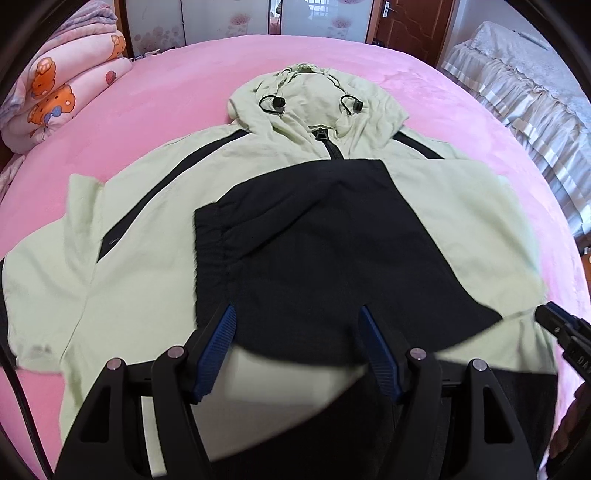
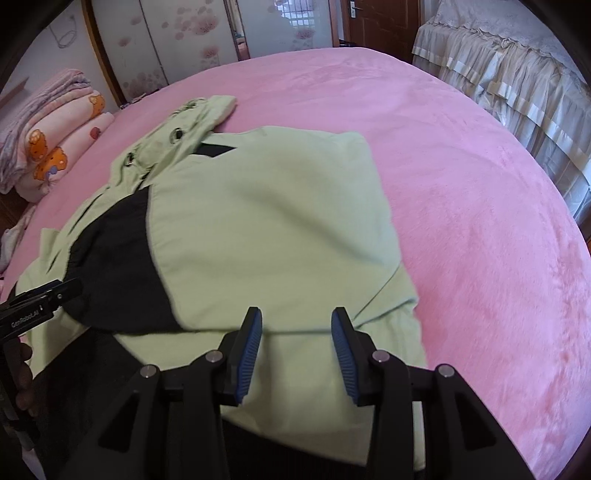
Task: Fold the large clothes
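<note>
A pale green and black hooded jacket (image 1: 140, 229) lies front-up on the pink bed (image 1: 184, 74), hood at the far end. Its right sleeve, green with a black cuff section (image 1: 332, 251), is folded across the chest. My left gripper (image 1: 297, 317) is open, hovering just above the black sleeve end near the jacket's hem. In the right wrist view the jacket (image 2: 266, 221) fills the middle. My right gripper (image 2: 296, 321) is open over the folded green sleeve near the hem, holding nothing. The left gripper also shows in the right wrist view (image 2: 44, 299) at the left edge.
Folded pink cartoon blankets (image 1: 62, 92) are stacked at the far left of the bed. A second bed with a ruffled cream cover (image 2: 509, 74) stands to the right. Wardrobe doors and a brown door (image 1: 413, 22) line the far wall.
</note>
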### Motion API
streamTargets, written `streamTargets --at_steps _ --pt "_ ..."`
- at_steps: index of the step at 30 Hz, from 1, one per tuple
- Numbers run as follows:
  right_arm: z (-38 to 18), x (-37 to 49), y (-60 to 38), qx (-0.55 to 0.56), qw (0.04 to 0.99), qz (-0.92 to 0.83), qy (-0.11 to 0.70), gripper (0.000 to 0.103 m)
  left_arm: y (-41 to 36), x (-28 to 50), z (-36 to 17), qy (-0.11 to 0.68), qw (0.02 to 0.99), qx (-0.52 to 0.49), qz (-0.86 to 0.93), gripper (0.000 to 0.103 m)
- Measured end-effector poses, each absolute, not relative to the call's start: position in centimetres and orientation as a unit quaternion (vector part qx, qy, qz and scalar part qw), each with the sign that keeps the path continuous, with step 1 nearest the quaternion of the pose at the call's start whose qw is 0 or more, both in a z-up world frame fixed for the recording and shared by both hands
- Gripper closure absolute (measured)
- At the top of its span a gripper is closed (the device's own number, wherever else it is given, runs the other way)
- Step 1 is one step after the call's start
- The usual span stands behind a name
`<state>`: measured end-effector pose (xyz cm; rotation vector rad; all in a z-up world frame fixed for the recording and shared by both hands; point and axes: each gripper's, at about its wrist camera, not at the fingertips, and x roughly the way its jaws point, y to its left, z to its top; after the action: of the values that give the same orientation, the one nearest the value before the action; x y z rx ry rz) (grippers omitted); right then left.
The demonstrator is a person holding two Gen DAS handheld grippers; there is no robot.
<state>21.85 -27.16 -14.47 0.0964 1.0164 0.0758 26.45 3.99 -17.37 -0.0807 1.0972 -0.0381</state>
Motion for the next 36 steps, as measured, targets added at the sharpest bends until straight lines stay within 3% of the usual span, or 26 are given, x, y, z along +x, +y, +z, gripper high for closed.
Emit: streamTargets --at_steps 4,8,11,19,23,30,36 --pt "-13.7 19.8 -24.7 0.044 0.866 0.059 0.495 0.064 5.1 23.6 -15.9 0.525 0.85 -0.029 -0.014 0.035" --pt "-13.3 17.4 -21.3 0.034 0.86 0.088 0.501 0.064 7.4 19.9 -14.9 0.529 0.848 -0.03 0.001 0.022" --pt "-13.0 15.7 -18.2 0.017 0.856 0.118 0.502 0.064 10.1 17.7 -14.7 0.539 0.841 -0.045 0.011 0.022" --pt "-12.0 13.4 -8.9 -0.051 0.84 0.202 0.501 0.064 23.2 12.1 -13.4 0.532 0.83 -0.156 0.067 0.021" --pt "-10.8 13.2 -4.4 -0.081 0.839 0.236 0.484 0.064 30.9 10.3 -13.3 0.501 0.823 -0.242 0.117 0.015" --pt "-9.5 14.7 2.1 -0.109 0.839 0.271 0.459 0.064 41.7 9.3 -17.6 0.464 0.769 -0.408 0.165 0.015" --pt "-10.1 16.8 5.4 -0.102 0.835 0.279 0.463 0.064 46.5 11.1 -23.4 0.448 0.712 -0.503 0.199 0.015"
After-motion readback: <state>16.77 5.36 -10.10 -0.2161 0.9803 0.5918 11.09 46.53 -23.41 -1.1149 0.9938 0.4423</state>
